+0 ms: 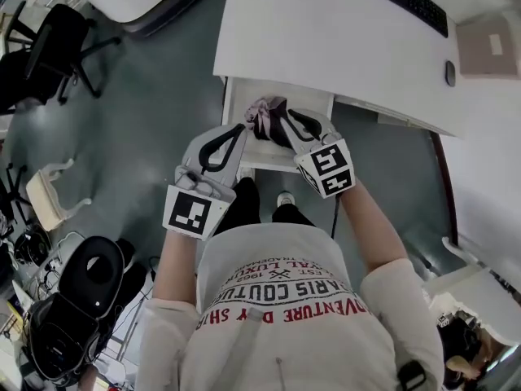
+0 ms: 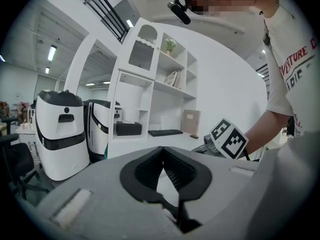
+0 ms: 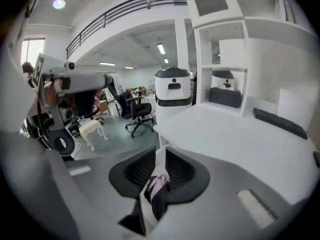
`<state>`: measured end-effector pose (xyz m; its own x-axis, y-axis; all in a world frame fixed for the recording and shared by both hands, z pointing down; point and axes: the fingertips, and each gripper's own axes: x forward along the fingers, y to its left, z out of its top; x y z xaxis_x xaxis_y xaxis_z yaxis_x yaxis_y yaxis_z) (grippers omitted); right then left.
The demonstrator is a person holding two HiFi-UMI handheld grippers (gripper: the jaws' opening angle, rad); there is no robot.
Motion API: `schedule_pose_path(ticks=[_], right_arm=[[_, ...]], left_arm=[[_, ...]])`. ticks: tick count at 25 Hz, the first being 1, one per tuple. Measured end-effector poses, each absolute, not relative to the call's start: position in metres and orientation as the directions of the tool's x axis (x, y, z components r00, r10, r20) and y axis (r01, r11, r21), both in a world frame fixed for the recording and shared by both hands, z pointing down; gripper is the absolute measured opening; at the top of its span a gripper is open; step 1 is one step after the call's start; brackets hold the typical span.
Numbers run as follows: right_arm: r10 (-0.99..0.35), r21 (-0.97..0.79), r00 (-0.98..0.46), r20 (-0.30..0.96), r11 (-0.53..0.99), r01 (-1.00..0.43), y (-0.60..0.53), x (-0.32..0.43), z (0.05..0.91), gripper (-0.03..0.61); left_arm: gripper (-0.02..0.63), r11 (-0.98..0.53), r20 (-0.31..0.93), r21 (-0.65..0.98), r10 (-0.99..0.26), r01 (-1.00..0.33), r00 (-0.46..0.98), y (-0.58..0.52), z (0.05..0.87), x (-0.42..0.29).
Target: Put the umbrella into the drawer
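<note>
One folded umbrella [image 1: 267, 122] lies inside the open drawer [image 1: 273, 160] under the desk [image 1: 326, 39]. Right gripper [image 3: 161, 150] hangs above it, jaws slightly apart, pinching nothing; the umbrella is visible through the gap. Left gripper [image 2: 162, 148] is alongside, jaw tips pressed together, empty.

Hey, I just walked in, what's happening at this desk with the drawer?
A person stands at a white desk with a gripper in each hand. The umbrella lies in the open drawer below the desktop. The right gripper hangs over it, jaws slightly apart, with the umbrella showing in the gap but apparently not gripped. The left gripper, jaws together and empty, is alongside.
</note>
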<state>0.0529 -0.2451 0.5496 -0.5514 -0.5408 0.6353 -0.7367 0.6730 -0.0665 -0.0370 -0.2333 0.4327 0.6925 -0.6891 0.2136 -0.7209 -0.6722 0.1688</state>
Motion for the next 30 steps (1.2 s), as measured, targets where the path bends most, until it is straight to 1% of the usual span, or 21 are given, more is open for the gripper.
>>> schedule_pose_path(ticks=[4, 6, 7, 12, 19, 30], right_arm=[[-0.607, -0.068, -0.573, 0.551, 0.652, -0.756, -0.240, 0.054, 0.493, 0.048], [-0.653, -0.057, -0.565, 0.504, 0.628, -0.776, -0.241, 0.057, 0.466, 0.005], [-0.674, -0.053, -0.563, 0.479, 0.618, -0.785, -0.241, 0.059, 0.454, 0.000], [-0.742, -0.019, -0.557, 0.373, 0.594, -0.804, -0.234, 0.061, 0.396, 0.000], [-0.813, 0.016, -0.542, 0.211, 0.557, -0.830, -0.231, 0.072, 0.329, 0.000], [-0.854, 0.017, -0.517, 0.066, 0.519, -0.855, -0.226, 0.085, 0.283, -0.001]], left_arm=[[0.008, -0.680, 0.193, 0.138, -0.695, -0.720, 0.693, -0.225, 0.403, -0.033], [0.008, -0.682, 0.185, 0.114, -0.700, -0.723, 0.690, -0.223, 0.389, -0.031], [0.008, -0.681, 0.177, 0.104, -0.705, -0.725, 0.687, -0.223, 0.382, -0.031], [0.008, -0.679, 0.151, 0.070, -0.717, -0.731, 0.680, -0.218, 0.348, -0.034], [0.008, -0.678, 0.127, 0.020, -0.727, -0.735, 0.674, -0.223, 0.320, -0.038], [0.008, -0.678, 0.106, 0.013, -0.730, -0.735, 0.675, -0.232, 0.299, -0.041]])
